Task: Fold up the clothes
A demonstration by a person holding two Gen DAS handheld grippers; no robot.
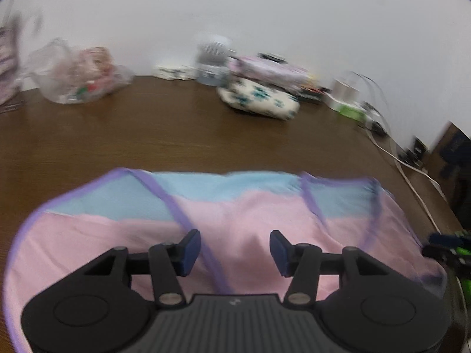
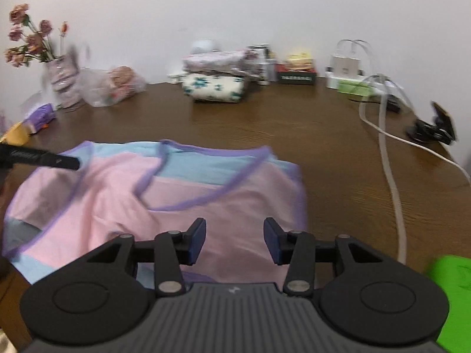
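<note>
The pink-and-blue garment (image 1: 235, 220) lay spread flat on the worktop (image 1: 176, 132), ready for folding. The left claw (image 1: 235, 252) and right claw (image 2: 234, 241) hovered above it, jaws apart, gripping nothing.

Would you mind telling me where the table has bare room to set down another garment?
The brown table is bare between the pink top and the flowered pouch. It is crowded along the wall, and the white cables cross the right side.
</note>
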